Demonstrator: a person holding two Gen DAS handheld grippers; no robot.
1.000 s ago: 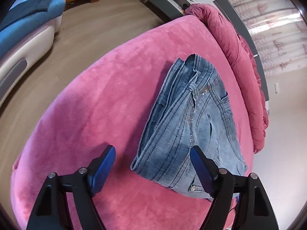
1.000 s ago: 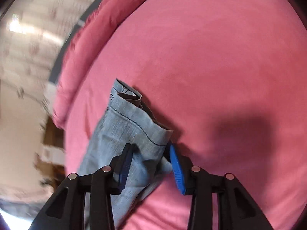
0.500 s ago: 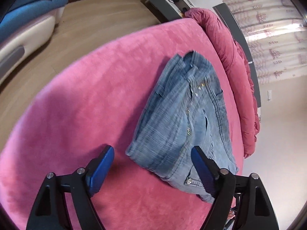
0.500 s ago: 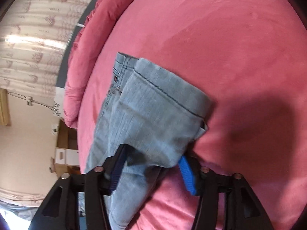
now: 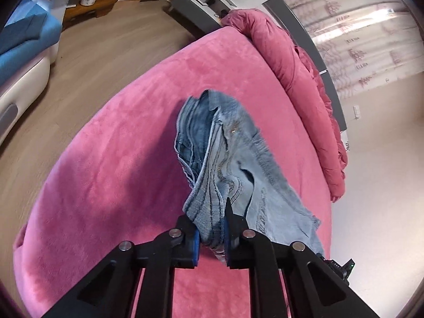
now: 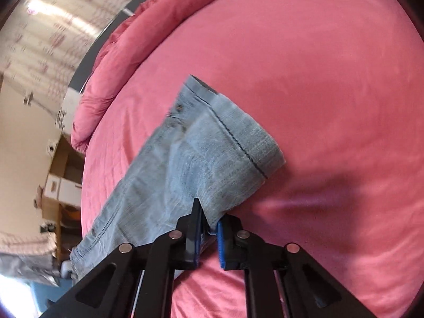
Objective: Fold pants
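Jeans (image 5: 228, 164) on pink bed (image 5: 111, 164), wooden floor (image 5: 106, 47)

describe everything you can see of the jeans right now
The jeans are light blue, faded denim with dark seam stitching, small metal rivets and a hemmed leg end. They are folded into a bundle on the pink plush bed cover. The left gripper is clamped on a bunched edge, and the right gripper pinches the fabric near the hem.
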